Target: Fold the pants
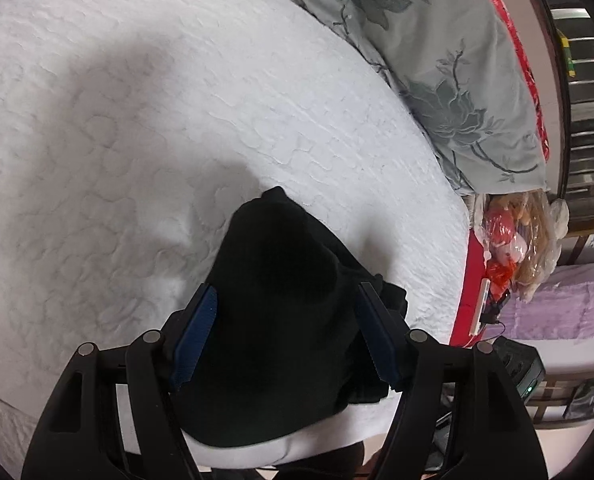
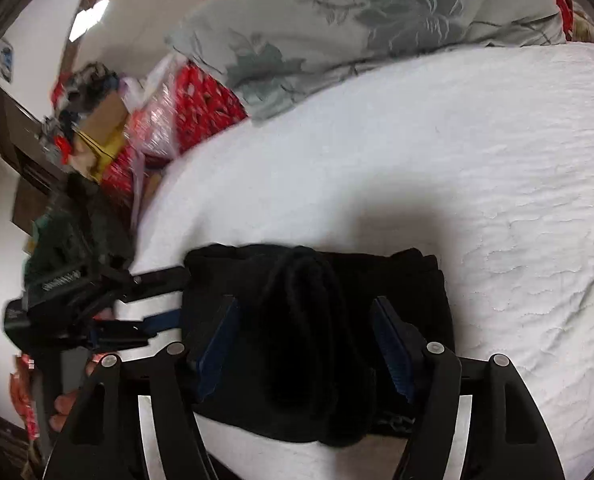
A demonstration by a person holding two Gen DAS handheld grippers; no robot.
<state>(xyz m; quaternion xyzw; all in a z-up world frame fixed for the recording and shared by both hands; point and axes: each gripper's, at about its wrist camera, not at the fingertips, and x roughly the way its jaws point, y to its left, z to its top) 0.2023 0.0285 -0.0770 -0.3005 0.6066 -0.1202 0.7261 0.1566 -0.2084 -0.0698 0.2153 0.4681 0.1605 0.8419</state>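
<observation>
near the front edge of a white quilted mattress point(image 1: 145, 128) lies a pair of black pants point(image 1: 281, 312), folded into a thick, compact bundle with one rounded fold rising toward the middle of the bed. from the left wrist view, the left gripper point(image 1: 287, 336) hangs over this bundle with its jaws spread apart; the blue ribbed pads point(image 1: 196, 338) stand on either side of the dark cloth, and whether they touch it i cannot tell, but they do not clamp it. from the right wrist view, the right gripper point(image 2: 305, 346) also stands with jaws wide, its blue pads flanking a raised ridge of the pants point(image 2: 317, 320) without pinching it. in that same view the left gripper point(image 2: 161, 300) comes in from the left side, its fingers reaching to the edge of the bundle, and white lettering shows on its dark body, too blurred and turned to read. a bare fingertip of the person point(image 2: 63, 404) peeks out low at the left. a grey-green pillow with a flower print point(image 1: 437, 60) lies along the far side of the bed, over a red patterned fabric point(image 2: 201, 108). beside the bed sit crinkled plastic bags point(image 1: 517, 240) holding red and tan things, and a lilac cloth point(image 1: 565, 308) covers a surface nearby. no brand name can be read anywhere.
</observation>
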